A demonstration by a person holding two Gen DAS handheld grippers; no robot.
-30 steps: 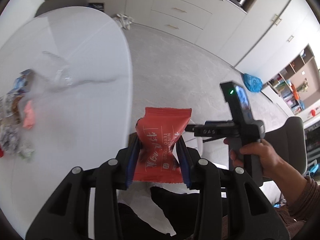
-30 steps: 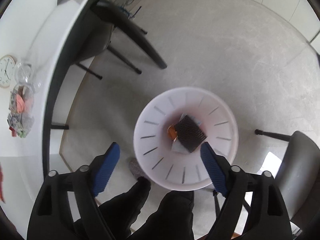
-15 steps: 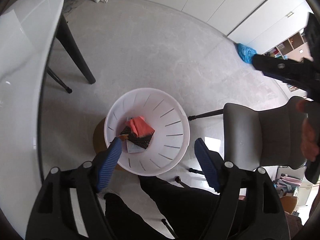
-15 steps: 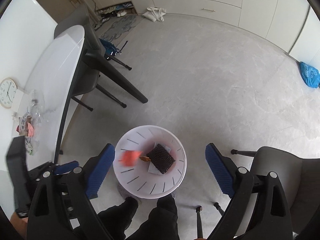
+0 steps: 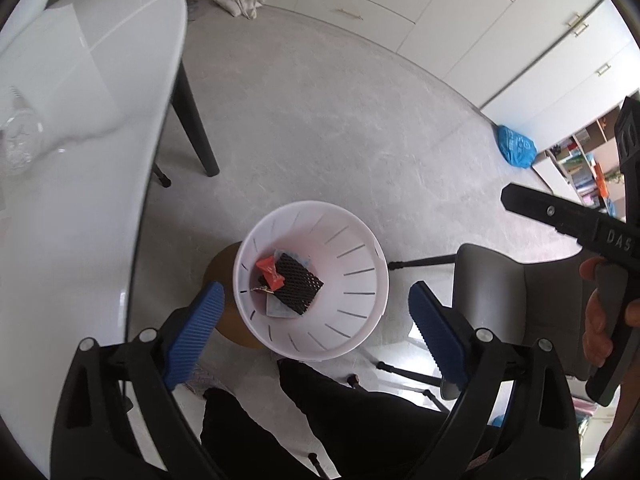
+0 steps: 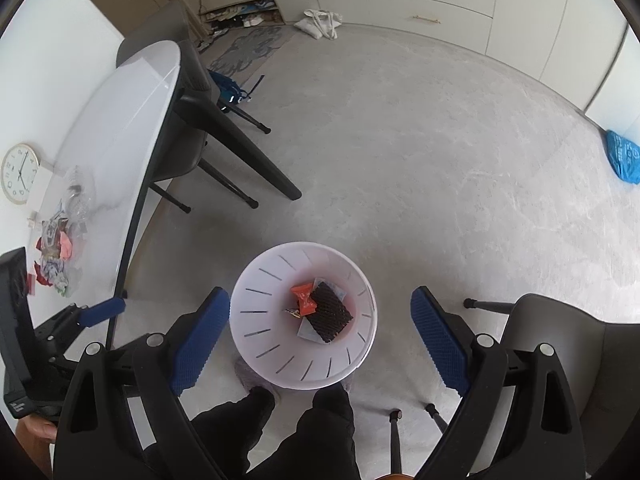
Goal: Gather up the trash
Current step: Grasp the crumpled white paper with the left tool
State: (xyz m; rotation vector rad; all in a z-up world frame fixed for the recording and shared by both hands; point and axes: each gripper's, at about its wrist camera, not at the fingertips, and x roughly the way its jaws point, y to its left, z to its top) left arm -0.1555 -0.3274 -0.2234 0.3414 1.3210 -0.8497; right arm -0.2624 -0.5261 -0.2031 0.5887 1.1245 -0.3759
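Hovering both over the white slotted plastic bin (image 5: 360,280) on the floor, I see my left gripper (image 5: 316,316) opening with nothing between its pads, my right gripper (image 6: 320,332) released; the red snack wrapper (image 5: 271,271) lies inside the bin.

A white slotted bin (image 6: 256,344) stands on the grey floor (image 6: 420,168) beside the white table (image 6: 116,136), which carries a heap of crumpled wrappers (image 6: 54,256) near a clock (image 6: 18,179).

Table litter (image 6: 56,256) too small to identify
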